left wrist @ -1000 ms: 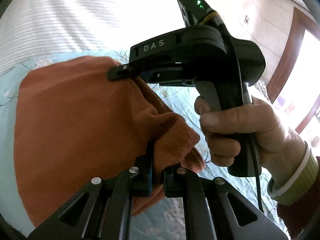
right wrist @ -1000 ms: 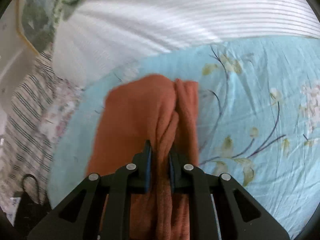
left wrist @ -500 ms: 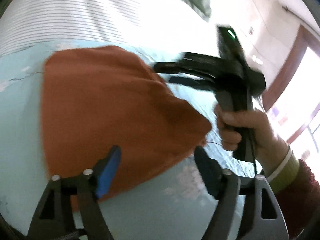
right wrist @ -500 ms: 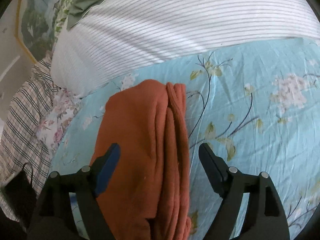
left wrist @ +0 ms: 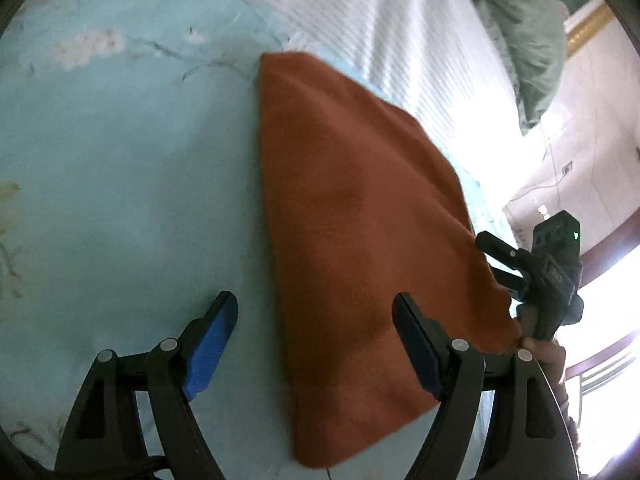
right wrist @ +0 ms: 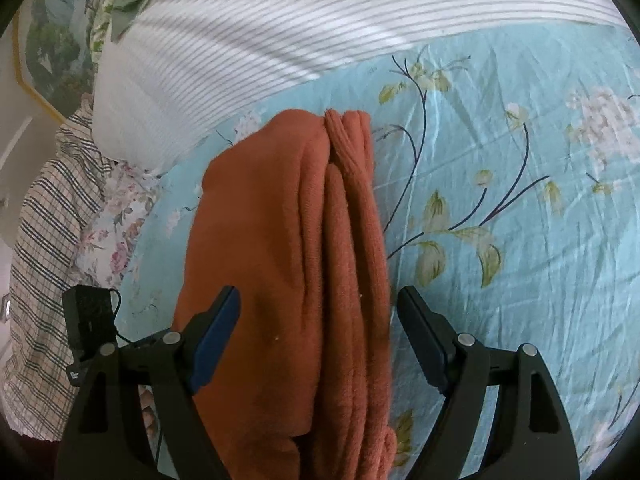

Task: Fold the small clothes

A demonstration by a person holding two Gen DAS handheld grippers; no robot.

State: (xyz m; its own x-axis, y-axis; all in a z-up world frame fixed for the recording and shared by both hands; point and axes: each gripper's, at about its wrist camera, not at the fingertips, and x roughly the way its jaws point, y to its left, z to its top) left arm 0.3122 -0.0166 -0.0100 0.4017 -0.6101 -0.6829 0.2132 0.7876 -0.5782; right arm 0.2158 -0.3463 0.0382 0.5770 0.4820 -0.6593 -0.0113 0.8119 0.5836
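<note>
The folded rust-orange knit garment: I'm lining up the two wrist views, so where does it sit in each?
Left wrist: the folded rust-orange knit garment runs down the centre-right, partly between the open left gripper fingers.
Right wrist: it fills the lower centre, stacked edges on its right, between the open right gripper fingers.
Shared landmark: the white striped pillow beyond its far end.

Daylight glare whitens the left view's right side; fisheye-bent, slightly blurred.

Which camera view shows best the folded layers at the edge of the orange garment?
The right wrist view. There the orange garment lies sharp on the blue floral sheet, its stacked folds running along its right edge. The left wrist view shows it blurred, as one flat surface without visible layers.
</note>
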